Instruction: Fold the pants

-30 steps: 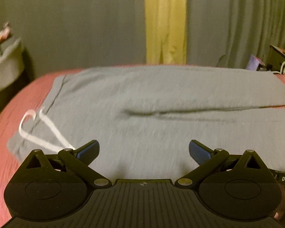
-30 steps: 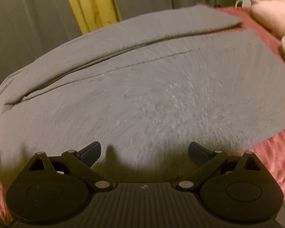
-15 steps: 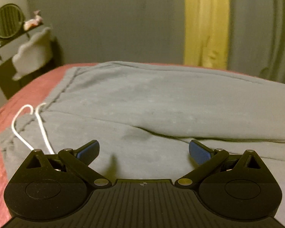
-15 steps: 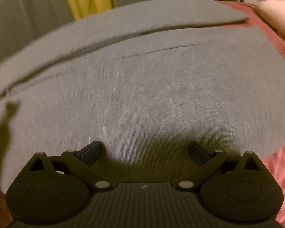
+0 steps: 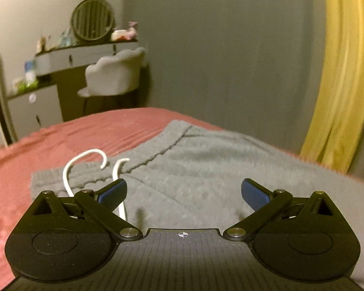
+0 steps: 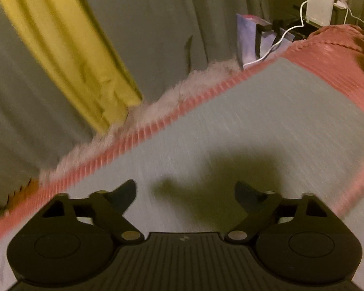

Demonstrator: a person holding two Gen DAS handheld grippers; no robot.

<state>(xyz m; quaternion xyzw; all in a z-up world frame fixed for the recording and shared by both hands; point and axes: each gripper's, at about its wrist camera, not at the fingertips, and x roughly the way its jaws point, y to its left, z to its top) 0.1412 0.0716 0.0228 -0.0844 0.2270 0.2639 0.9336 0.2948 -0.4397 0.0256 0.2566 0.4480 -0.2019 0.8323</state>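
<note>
Left gripper (image 5: 184,192) has its blue-padded jaws spread wide and grips nothing, hovering low over the waist end of the grey knit sweatpants (image 5: 206,169) at frame centre; right gripper (image 6: 185,194) is likewise spread and empty over a grey leg panel (image 6: 267,126), its view motion-blurred

Pants lie flat across the ribbed coral-red bedspread (image 5: 72,133), with the elastic ribbed waistband (image 5: 85,177) at lower left of the left view and the loose white drawstring (image 5: 68,169) touching the left finger

Handling guess: light, soft, limp fabric, not fragile, will sag and drag on the textured cover. Pinch the thick waistband corner on the left and the leg hem on the right; keep the drawstring out of the pinch

Behind: yellow curtain strip (image 5: 339,72) at upper right, grey padded chair (image 5: 116,72) at upper left
</note>
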